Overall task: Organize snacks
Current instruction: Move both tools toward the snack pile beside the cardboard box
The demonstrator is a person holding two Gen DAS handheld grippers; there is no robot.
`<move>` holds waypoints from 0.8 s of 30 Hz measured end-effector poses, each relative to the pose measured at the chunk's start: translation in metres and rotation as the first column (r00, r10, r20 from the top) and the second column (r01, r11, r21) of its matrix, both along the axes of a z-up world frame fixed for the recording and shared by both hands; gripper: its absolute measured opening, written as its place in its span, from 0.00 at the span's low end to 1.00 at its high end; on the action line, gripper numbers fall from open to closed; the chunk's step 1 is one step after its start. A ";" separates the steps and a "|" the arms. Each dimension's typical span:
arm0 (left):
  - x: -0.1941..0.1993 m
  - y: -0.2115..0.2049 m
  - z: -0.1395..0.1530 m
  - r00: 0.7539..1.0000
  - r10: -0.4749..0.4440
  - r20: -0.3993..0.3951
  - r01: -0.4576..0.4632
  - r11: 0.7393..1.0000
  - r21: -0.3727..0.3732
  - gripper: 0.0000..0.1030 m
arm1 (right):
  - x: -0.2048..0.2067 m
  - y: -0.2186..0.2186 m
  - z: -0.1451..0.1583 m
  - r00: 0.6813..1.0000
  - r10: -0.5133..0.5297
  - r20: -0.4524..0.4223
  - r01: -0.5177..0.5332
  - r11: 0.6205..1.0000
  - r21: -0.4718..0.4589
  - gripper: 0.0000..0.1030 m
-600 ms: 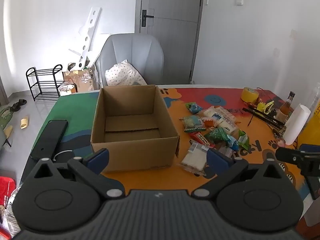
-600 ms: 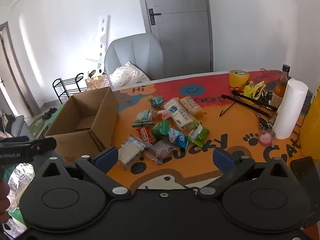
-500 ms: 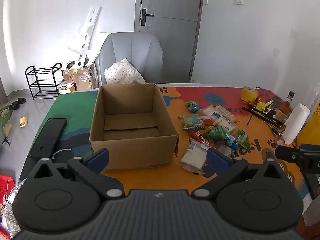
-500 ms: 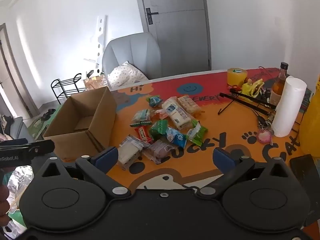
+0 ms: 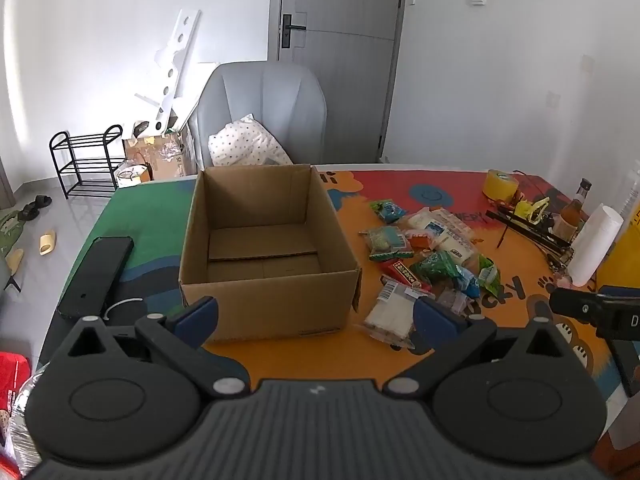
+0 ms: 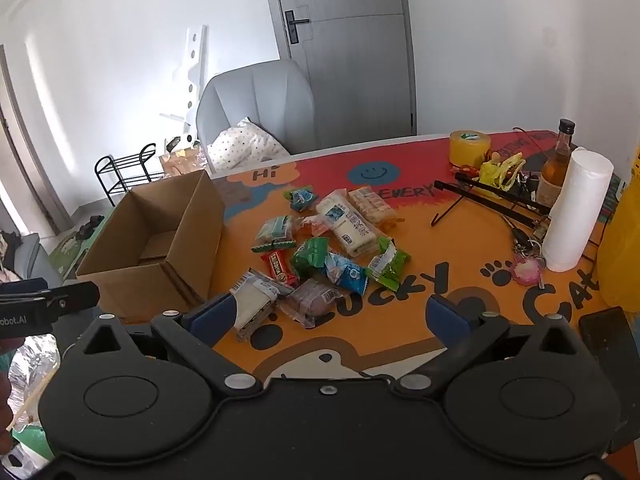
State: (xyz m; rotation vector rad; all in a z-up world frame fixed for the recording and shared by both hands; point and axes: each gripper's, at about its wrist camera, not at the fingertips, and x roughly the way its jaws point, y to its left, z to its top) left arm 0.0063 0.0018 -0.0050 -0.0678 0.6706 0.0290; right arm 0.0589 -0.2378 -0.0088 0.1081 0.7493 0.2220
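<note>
An empty open cardboard box (image 5: 264,248) (image 6: 160,240) stands on the colourful table mat. To its right lies a loose pile of wrapped snacks (image 5: 424,256) (image 6: 320,248): green, blue, red and white packets. My left gripper (image 5: 316,314) hangs open above the box's near wall, nothing between its blue pads. My right gripper (image 6: 328,314) is open too, above the near edge of the pile, with a white packet (image 6: 252,300) just beyond its left pad. Each gripper's tip shows at the edge of the other's view.
A white paper roll (image 6: 576,208), a brown bottle (image 6: 558,164), a yellow tape roll (image 6: 469,148) and black metal rods (image 6: 492,196) crowd the table's right side. A black phone (image 5: 96,276) lies left of the box. A grey chair (image 5: 260,112) stands behind the table.
Both views have shifted slightly, as if the grippers rose or drew back a little. The box and snacks have not moved. Both grippers remain open.
</note>
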 end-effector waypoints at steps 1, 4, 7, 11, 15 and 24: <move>0.000 0.000 0.000 1.000 0.001 -0.001 -0.001 1.000 -0.001 1.00 | 0.000 0.000 0.000 1.000 0.003 -0.002 -0.003 1.000 -0.001 1.00; 0.002 0.001 -0.001 1.000 -0.002 -0.006 0.002 1.000 -0.002 1.00 | 0.003 -0.001 0.001 1.000 0.004 -0.006 -0.004 1.000 -0.001 1.00; 0.005 0.001 -0.002 1.000 0.002 -0.006 -0.002 1.000 -0.001 1.00 | 0.006 -0.001 0.002 1.000 0.000 -0.001 0.000 1.000 0.007 1.00; 0.005 0.002 -0.002 1.000 -0.002 -0.003 0.002 1.000 -0.005 1.00 | 0.006 0.000 0.002 1.000 0.007 0.001 -0.007 1.000 0.001 1.00; 0.006 0.001 -0.001 1.000 -0.004 -0.004 0.004 1.000 -0.008 1.00 | 0.006 0.000 0.003 1.000 0.006 -0.002 -0.006 1.000 0.004 1.00; 0.007 -0.002 -0.004 1.000 -0.005 -0.015 0.005 1.000 -0.004 1.00 | 0.003 -0.003 -0.002 1.000 -0.002 -0.013 0.002 1.000 0.007 1.00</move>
